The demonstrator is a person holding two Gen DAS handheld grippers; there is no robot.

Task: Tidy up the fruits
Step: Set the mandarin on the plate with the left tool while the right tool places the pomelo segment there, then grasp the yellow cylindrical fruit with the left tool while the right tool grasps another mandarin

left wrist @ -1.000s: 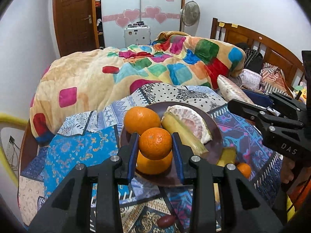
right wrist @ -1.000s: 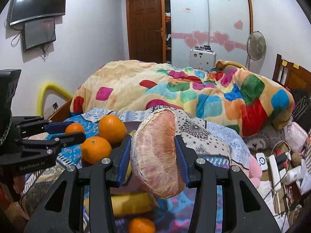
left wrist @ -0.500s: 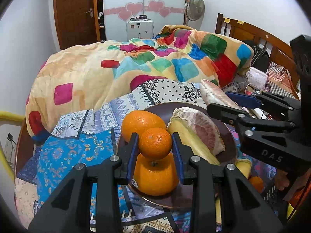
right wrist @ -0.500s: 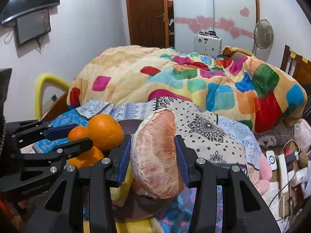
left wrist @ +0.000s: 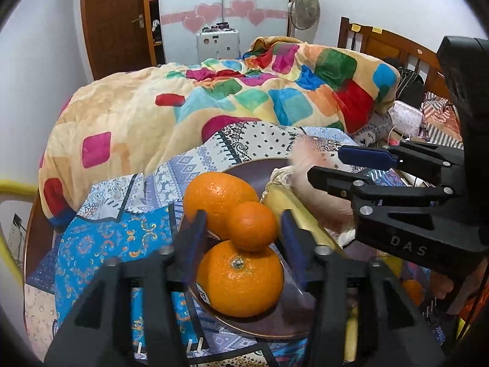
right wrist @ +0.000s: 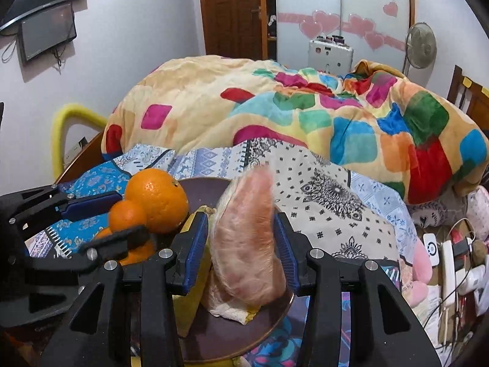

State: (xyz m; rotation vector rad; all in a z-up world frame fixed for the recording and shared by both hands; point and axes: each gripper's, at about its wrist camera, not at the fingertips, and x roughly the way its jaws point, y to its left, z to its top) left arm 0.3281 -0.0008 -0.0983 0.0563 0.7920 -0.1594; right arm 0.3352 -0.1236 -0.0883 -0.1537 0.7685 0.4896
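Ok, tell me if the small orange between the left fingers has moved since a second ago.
Yes. The small orange has come down toward the brown plate and now sits on the two bigger oranges, with the left gripper opening around it.

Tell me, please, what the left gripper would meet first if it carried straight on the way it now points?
Most likely the small orange sitting between the opening fingers of the left gripper, with the larger oranges on the brown plate just behind and below it.
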